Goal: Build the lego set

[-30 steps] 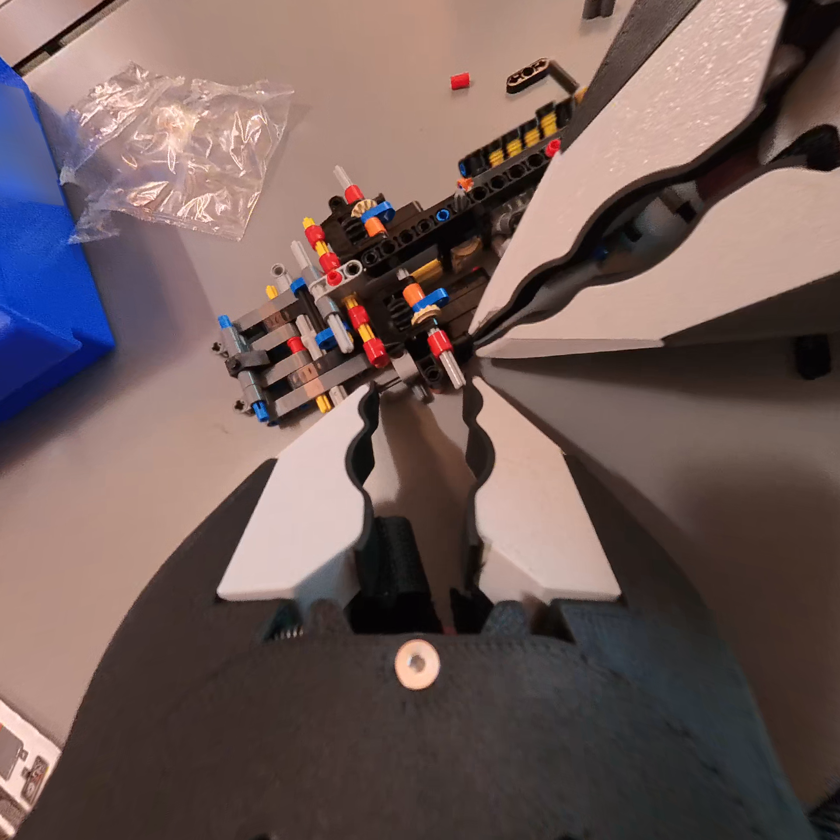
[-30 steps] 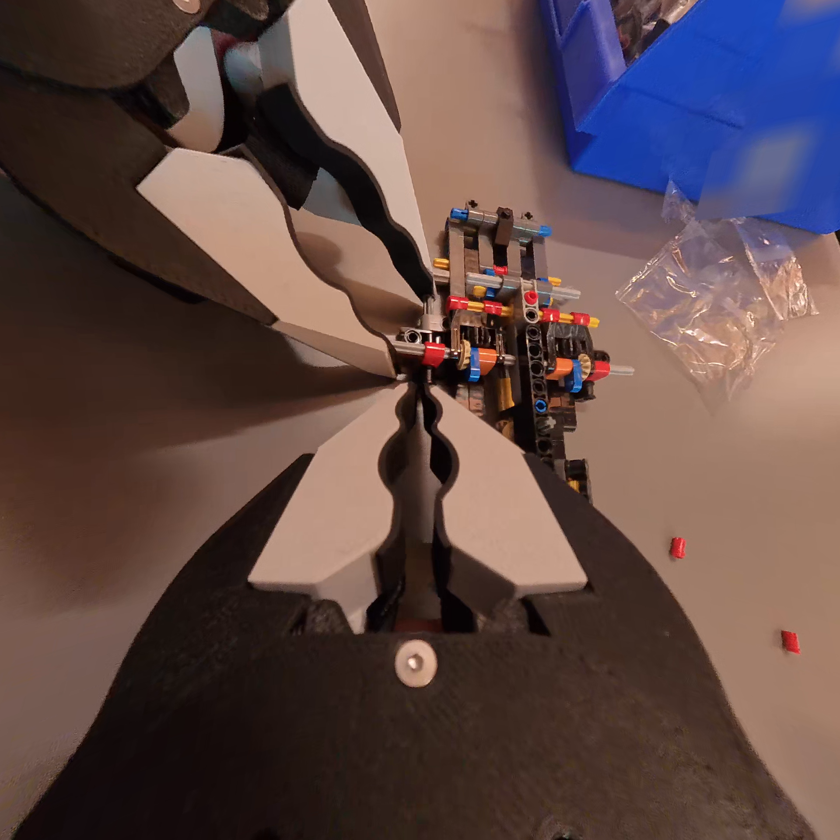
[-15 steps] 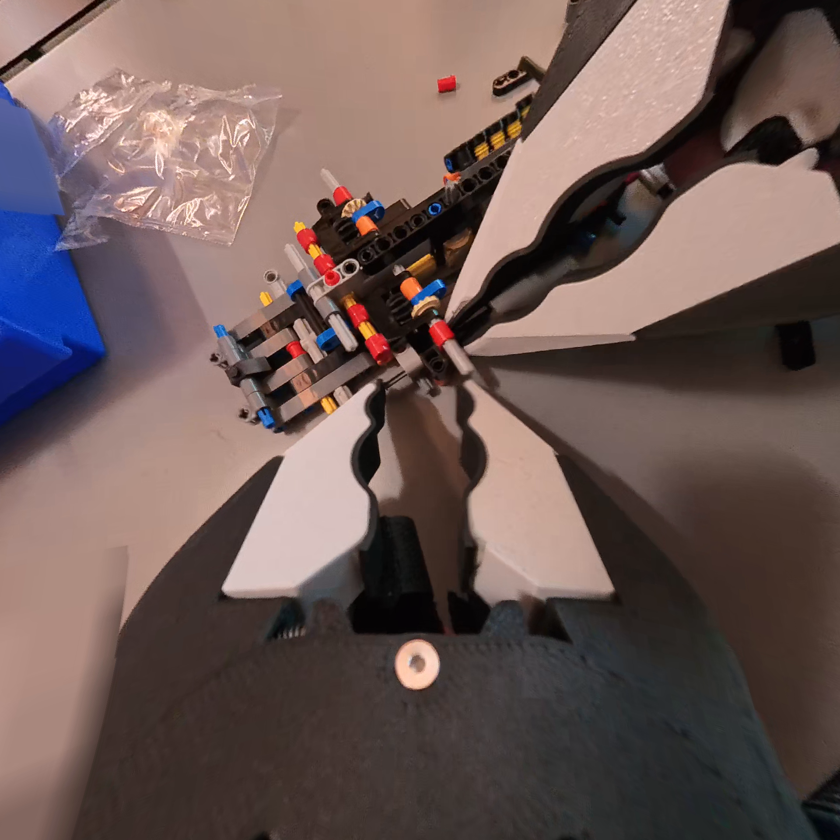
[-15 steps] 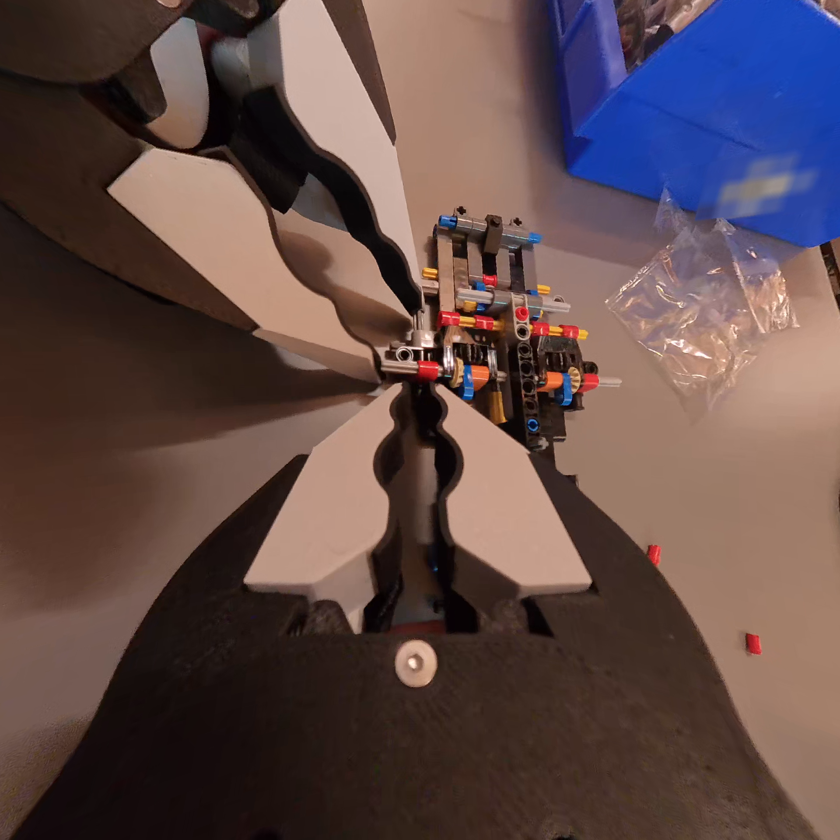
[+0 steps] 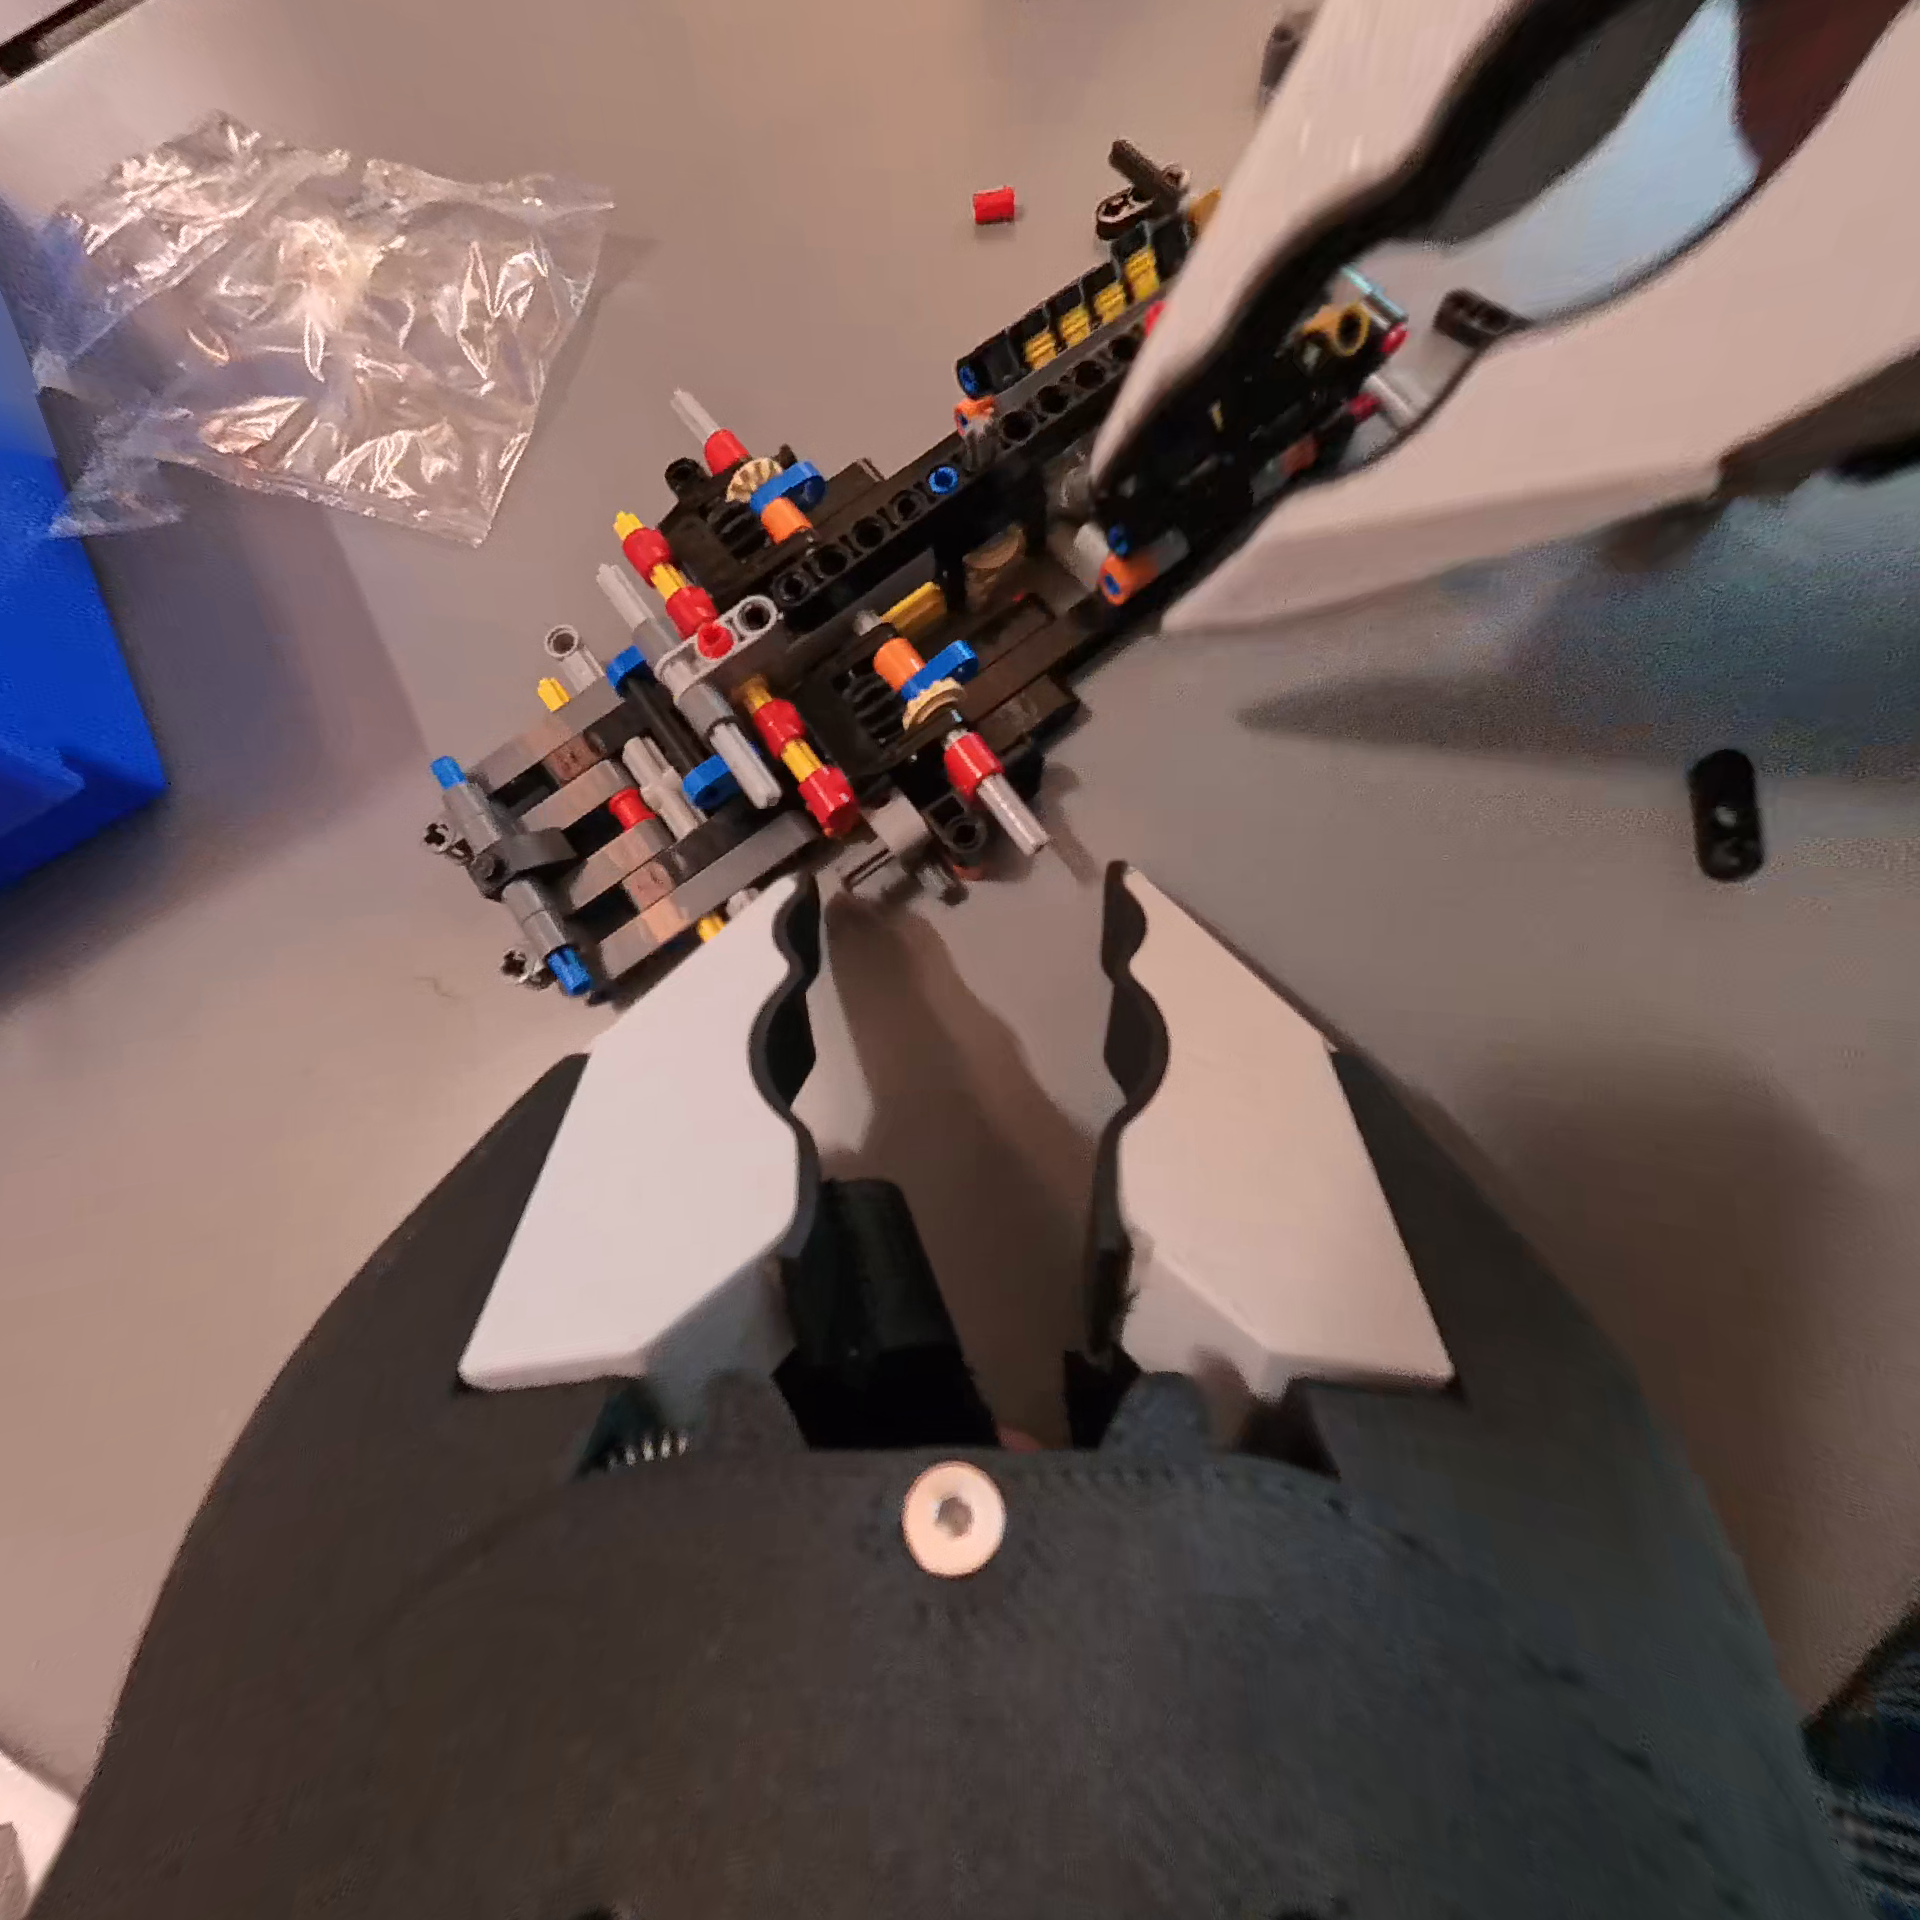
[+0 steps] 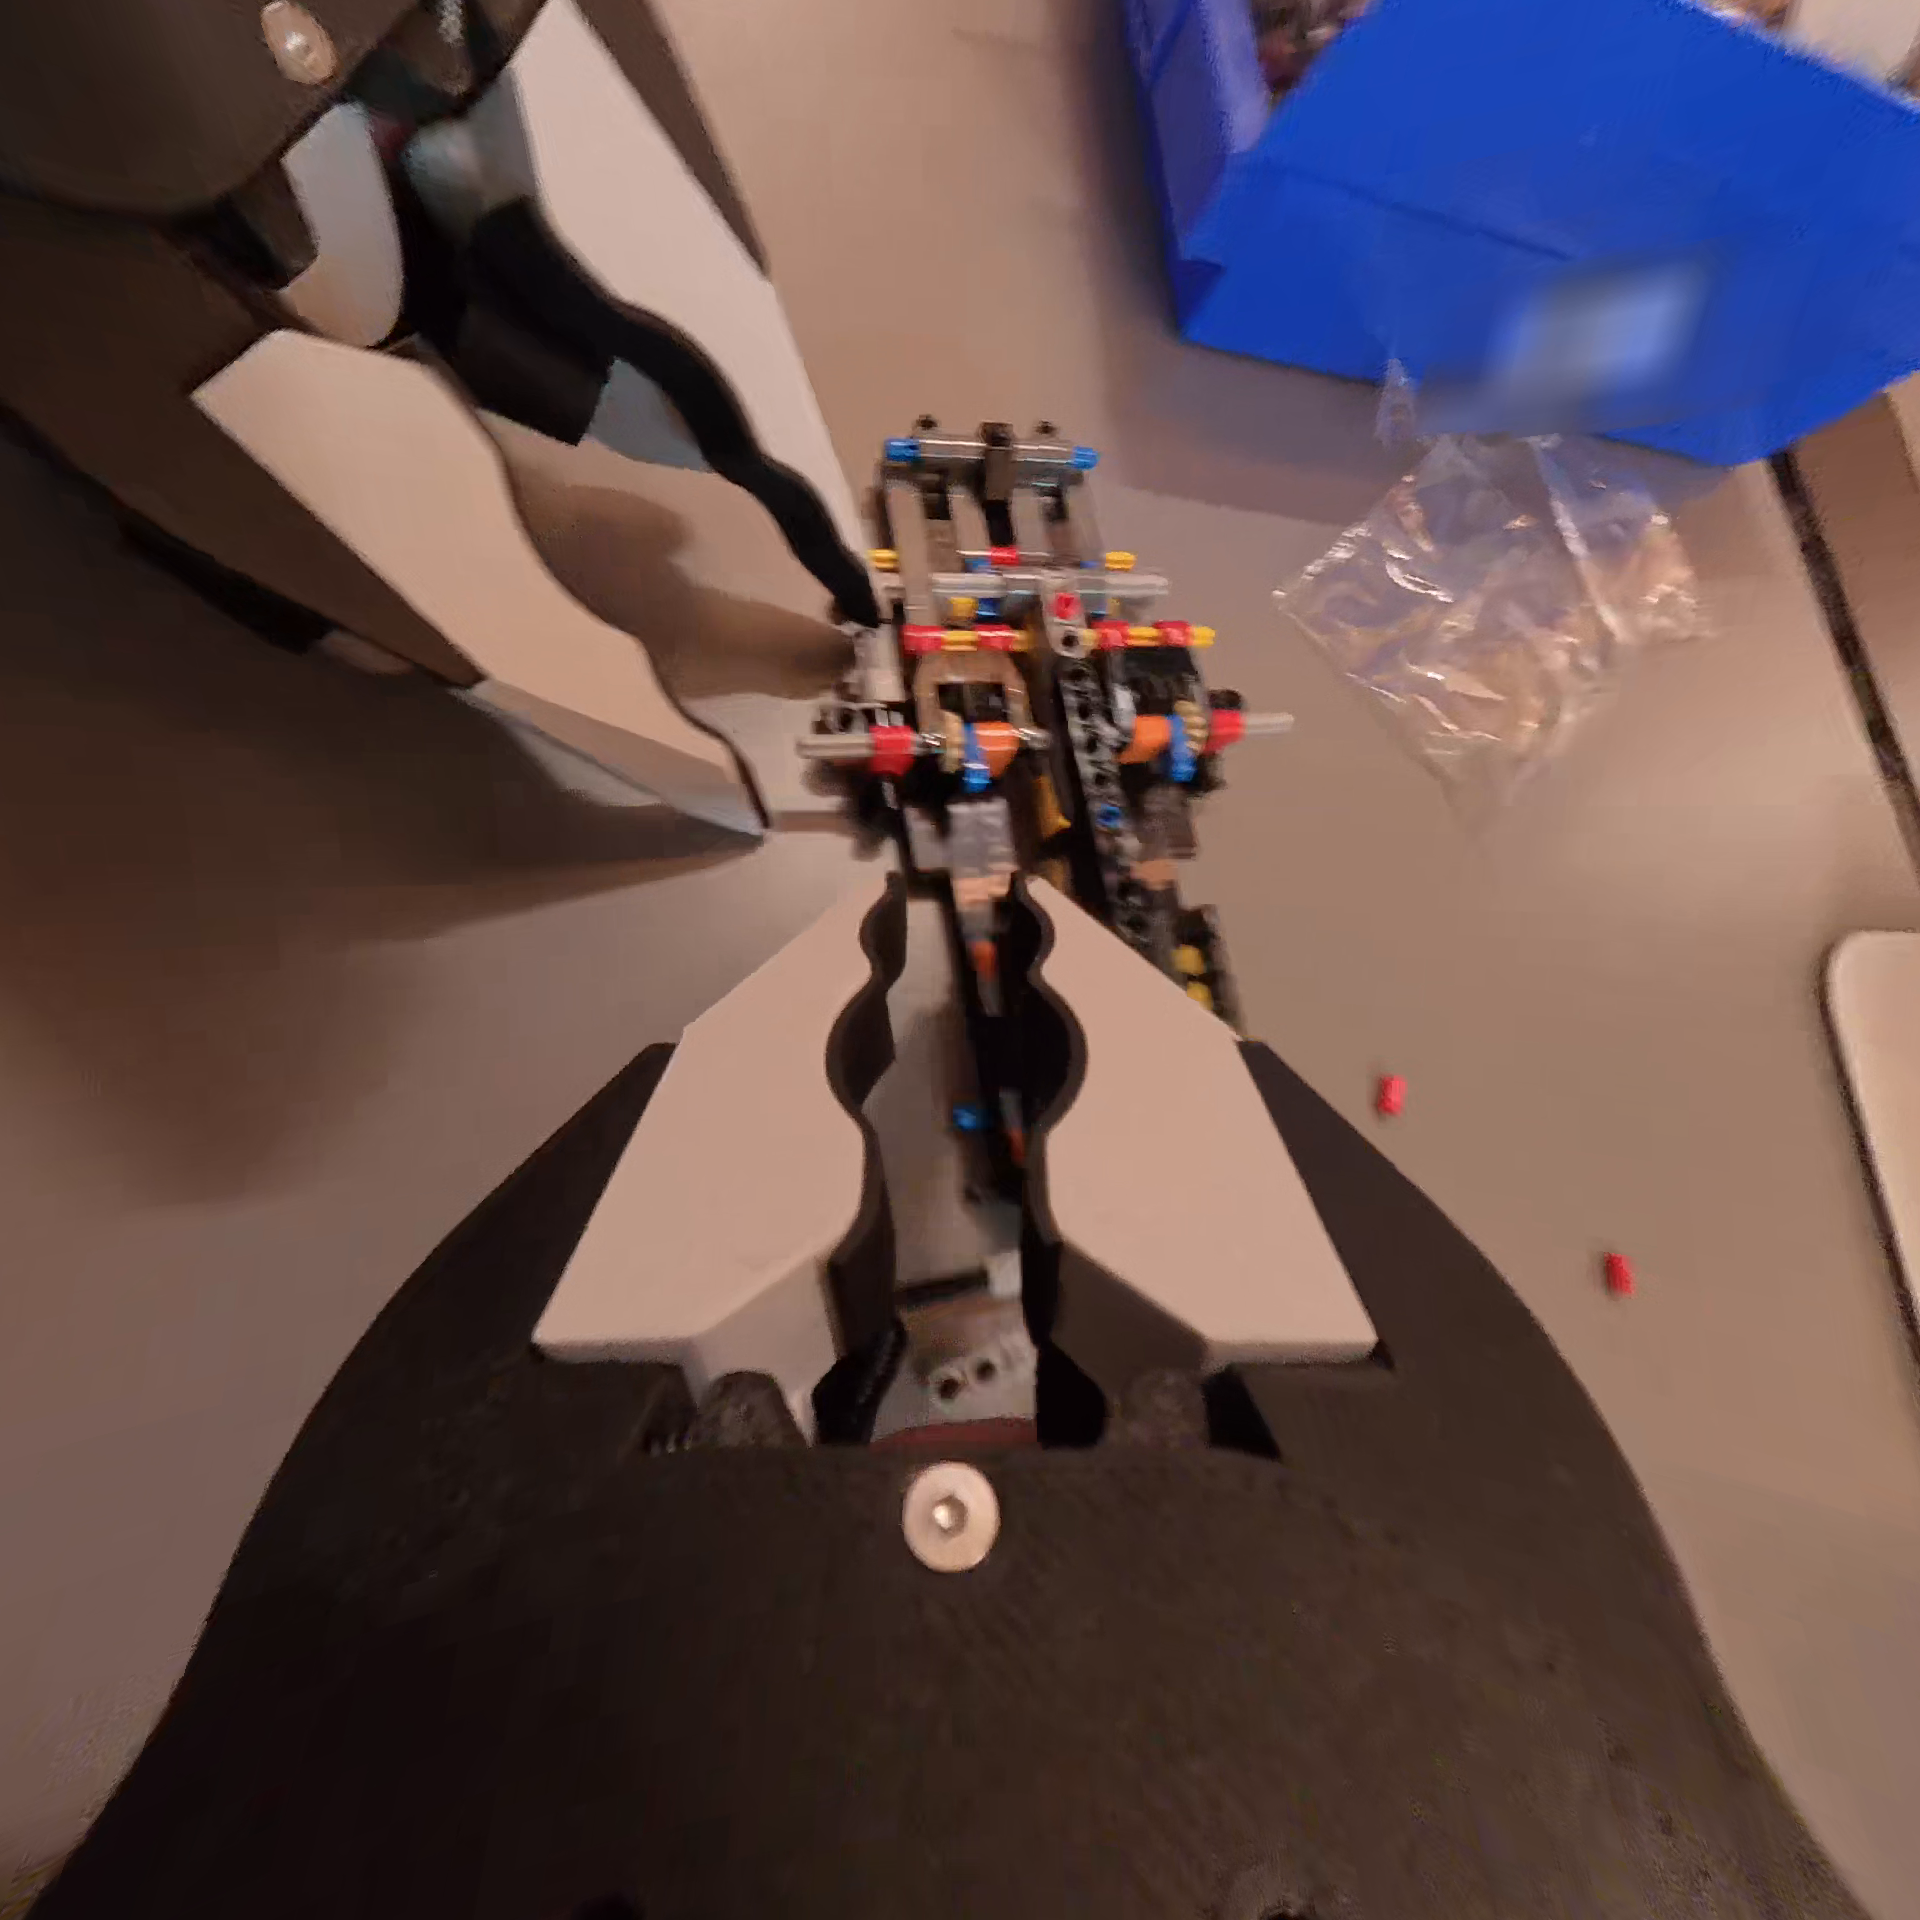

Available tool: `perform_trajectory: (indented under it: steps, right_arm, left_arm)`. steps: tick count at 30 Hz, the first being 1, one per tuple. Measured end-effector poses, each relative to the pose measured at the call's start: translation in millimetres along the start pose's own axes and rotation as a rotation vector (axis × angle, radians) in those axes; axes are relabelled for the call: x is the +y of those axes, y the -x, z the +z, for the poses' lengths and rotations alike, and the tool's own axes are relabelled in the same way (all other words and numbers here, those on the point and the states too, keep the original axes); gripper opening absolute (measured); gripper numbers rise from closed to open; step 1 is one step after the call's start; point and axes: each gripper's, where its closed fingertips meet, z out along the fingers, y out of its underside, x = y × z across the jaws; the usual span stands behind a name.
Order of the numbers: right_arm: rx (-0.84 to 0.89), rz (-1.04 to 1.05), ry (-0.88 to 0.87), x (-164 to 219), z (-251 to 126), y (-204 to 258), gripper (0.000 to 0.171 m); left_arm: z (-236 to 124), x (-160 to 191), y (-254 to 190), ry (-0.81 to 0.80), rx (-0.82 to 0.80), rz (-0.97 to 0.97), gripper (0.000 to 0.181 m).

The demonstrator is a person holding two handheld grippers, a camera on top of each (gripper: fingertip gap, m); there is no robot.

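**Layout on the table**

Lego assembly [image 5: 821,717] sits mid-table [image 5: 1351,987]. Left tool [image 5: 961,894] just in front of its near end, w/ a gap between the fingers. Right tool [image 6: 961,904] straddles the assembly's long beam end, opposite side. In left wrist view: plastic bag [image 5: 322,322] behind-left of assembly, bin [image 5: 62,707] at far left, small loose piece [image 5: 993,204] behind, link piece [image 5: 1725,816] to the right, apart. In right wrist view: bin [image 6: 1558,208] behind-right, bag [image 6: 1486,613] right, just in front of it.

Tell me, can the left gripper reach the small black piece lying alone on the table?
Probably yes. The left gripper is open and empty, and only bare table lies between it and the small black piece.
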Motion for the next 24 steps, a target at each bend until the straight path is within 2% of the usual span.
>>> perform_trajectory:
  steps: [4, 8, 13, 16, 22, 24]
  right_arm:
    - [0.024, -0.020, 0.023, 8, -16, -32, 0.040]
    - [-0.079, -0.034, 0.045, 11, -7, -41, 0.048]
    - [-0.299, 0.045, 0.076, 11, 12, -34, 0.050]
    - [-0.380, 0.125, 0.032, 4, 16, -32, 0.050]
    - [-0.399, 0.226, 0.025, -2, 31, -44, 0.051]
    - [-0.412, 0.265, 0.022, -5, 37, -45, 0.048]
  left_arm:
    - [3, -7, 2, -0.016, -0.034, -0.015, 0.052]
    - [7, -9, 6, -0.012, -0.054, -0.021, 0.041]
    - [8, -12, 15, -0.013, -0.024, 0.044, 0.039]
    - [9, -9, 24, -0.004, 0.036, 0.050, 0.038]
    - [7, -8, 36, -0.014, 0.103, 0.067, 0.039]
    - [8, -6, 34, 0.004, 0.106, 0.032, 0.047]
